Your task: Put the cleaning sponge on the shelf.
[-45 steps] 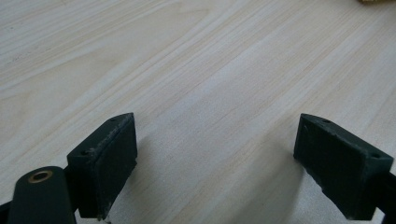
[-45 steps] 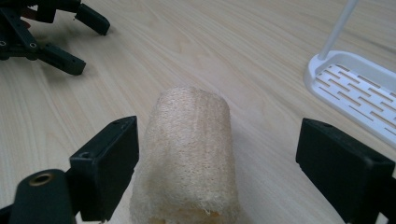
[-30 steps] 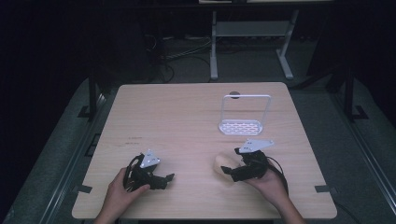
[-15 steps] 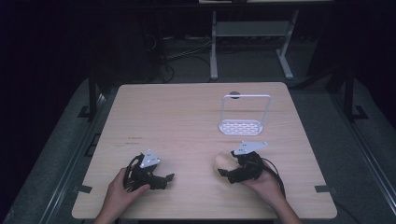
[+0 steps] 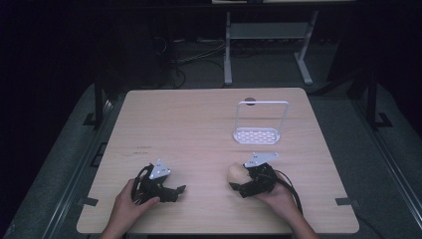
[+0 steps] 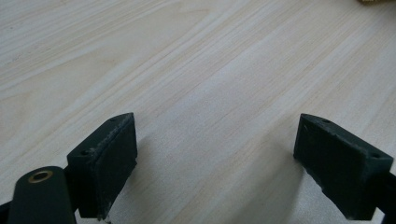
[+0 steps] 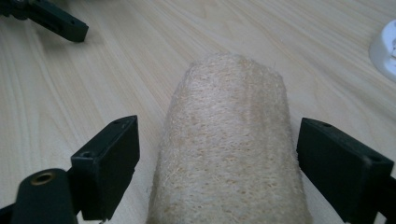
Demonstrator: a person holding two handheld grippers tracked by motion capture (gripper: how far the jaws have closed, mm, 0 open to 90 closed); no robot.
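Note:
A tan loofah sponge (image 5: 236, 173) lies on the wooden table (image 5: 199, 129) near its front right. In the right gripper view the loofah (image 7: 229, 154) runs lengthwise between the two black jaws, with a gap on each side. My right gripper (image 5: 240, 181) is open around it and points left. My left gripper (image 5: 175, 193) rests low at the front left, open, with bare wood between its jaws in the left gripper view (image 6: 215, 163). A hand holds each gripper.
A white wire stand (image 5: 255, 134) with a perforated base stands behind the right gripper; its rim (image 7: 385, 46) shows at the right edge of the right gripper view. The table's front edge is close to both hands. The floor around is dark.
My right gripper has edged left and slightly nearer, so its jaws reach further along the loofah. The left gripper has stayed put.

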